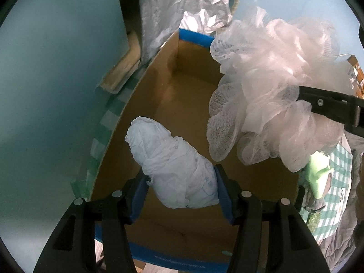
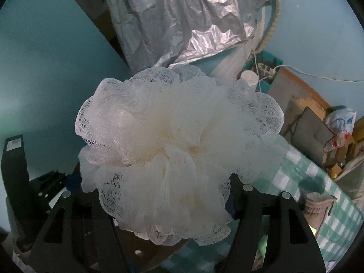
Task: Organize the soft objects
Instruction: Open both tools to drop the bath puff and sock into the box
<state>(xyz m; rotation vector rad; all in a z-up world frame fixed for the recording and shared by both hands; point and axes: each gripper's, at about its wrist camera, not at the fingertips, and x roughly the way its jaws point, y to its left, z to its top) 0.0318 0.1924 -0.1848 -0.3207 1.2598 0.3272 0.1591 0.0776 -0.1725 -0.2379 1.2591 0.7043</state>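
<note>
My left gripper (image 1: 182, 186) is shut on a white wrapped cloth bundle (image 1: 175, 166) and holds it over the open cardboard box (image 1: 145, 91). My right gripper (image 2: 166, 195) is shut on a white mesh bath pouf (image 2: 177, 147), which fills the right wrist view. The pouf (image 1: 268, 91) also shows in the left wrist view, held above the right side of the box by the right gripper's black finger (image 1: 329, 107). The box floor below looks bare.
The box has blue tape on its rim (image 1: 195, 37) and stands on a green checked tablecloth (image 2: 307, 182). A light green soft item (image 1: 318, 173) lies right of the box. Crinkled silver foil (image 2: 182, 22) hangs behind. Clutter and a brown pot (image 2: 316, 207) sit at the right.
</note>
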